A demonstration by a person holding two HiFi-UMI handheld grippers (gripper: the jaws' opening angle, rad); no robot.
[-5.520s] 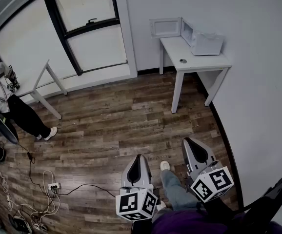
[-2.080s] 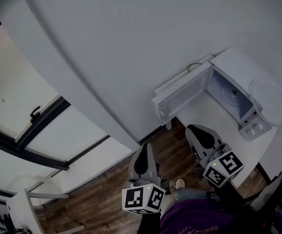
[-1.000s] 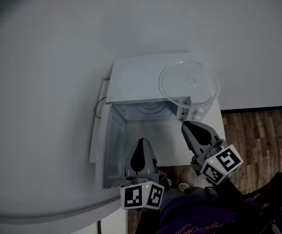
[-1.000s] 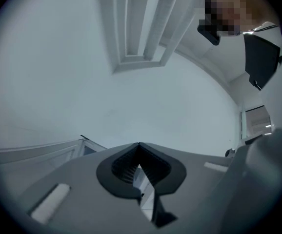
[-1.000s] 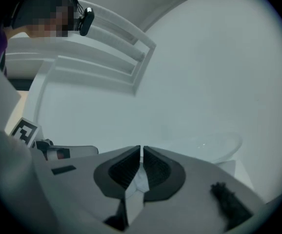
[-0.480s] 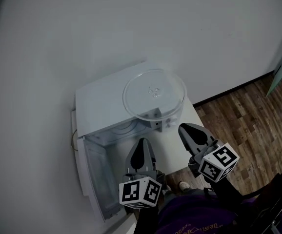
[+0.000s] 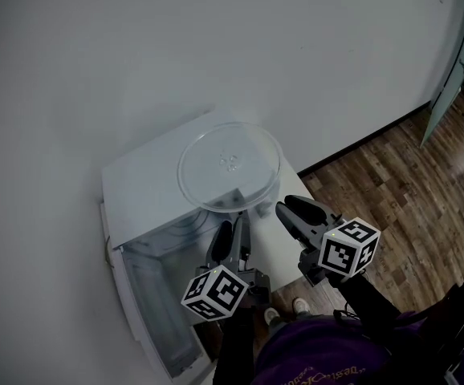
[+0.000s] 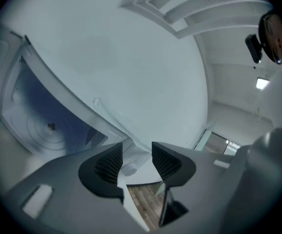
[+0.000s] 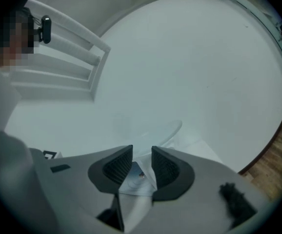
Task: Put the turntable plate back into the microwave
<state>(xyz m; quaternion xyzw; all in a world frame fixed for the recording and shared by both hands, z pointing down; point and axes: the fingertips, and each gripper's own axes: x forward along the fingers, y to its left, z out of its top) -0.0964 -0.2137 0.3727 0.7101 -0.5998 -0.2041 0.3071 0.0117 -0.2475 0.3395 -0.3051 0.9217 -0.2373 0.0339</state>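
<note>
— Starting at the left gripper (image 7: 230,229): pinching anything?
— Pinching nothing. Having just been opening, and now standing spread, ribbed black pads clear of everything. Pointing level at the front of the white box-shaped microwave oven (image 7: 140,191), just below its top edge.
— And looking past those jaws?
— Seeing the open cavity (image 8: 38,126) off to the left in the left gripper view, with the door (image 7: 156,311) hanging swung out at the oven's left side.
— Moving over to the right gripper (image 7: 292,207)?
— Likewise just been opening, jaws parted, gripping nothing. Hovering near the oven's right front corner, tips just short of the plate's rim and not touching it.
— Meaning which plate?
— Meaning the clear round glass turntable plate (image 7: 230,167), lying flat on top of the oven, over its right half, not inside the cavity. Showing in the right gripper view as a faint pale disc beyond the jaw tips.
— Going further out?
— Finding the white table (image 7: 266,235) carrying the oven, pushed up against the plain white wall (image 7: 216,46), and the brown wooden plank floor (image 7: 392,199) spreading away on the right.
</note>
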